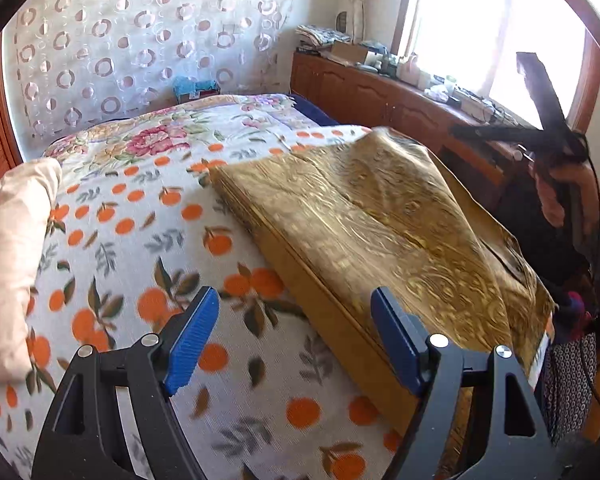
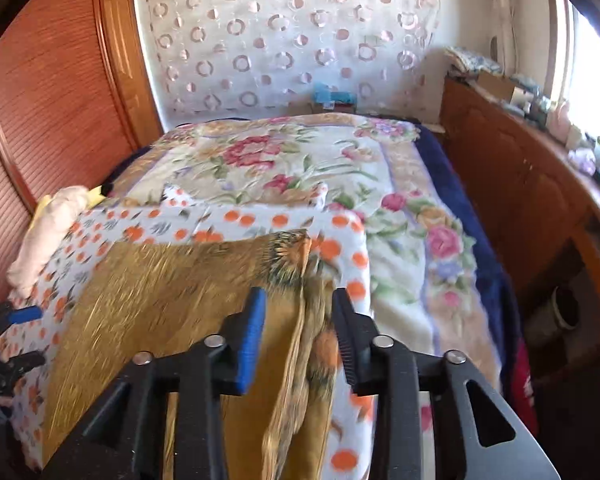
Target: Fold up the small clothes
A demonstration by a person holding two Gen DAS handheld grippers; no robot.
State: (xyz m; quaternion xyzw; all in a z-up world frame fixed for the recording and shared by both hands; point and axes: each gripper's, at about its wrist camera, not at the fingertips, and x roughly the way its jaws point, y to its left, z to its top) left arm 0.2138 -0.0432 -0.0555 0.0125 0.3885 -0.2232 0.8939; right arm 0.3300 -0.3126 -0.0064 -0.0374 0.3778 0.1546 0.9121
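Gold cloth (image 1: 364,216) is spread on the orange-print blanket (image 1: 140,240), right of the cream pillow (image 1: 12,264). Left gripper (image 1: 296,340) is held over the blanket, jaws wide, empty. Right gripper (image 2: 300,336): jaws parted around the cloth's hanging edge, grip unclear.

No text, label, brand or number is legible in either view.

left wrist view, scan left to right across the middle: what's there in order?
cream pillow → orange-print blanket → gold patterned cloth → right gripper, held up at the far right edge. The left gripper sits open in the foreground, holding nothing.
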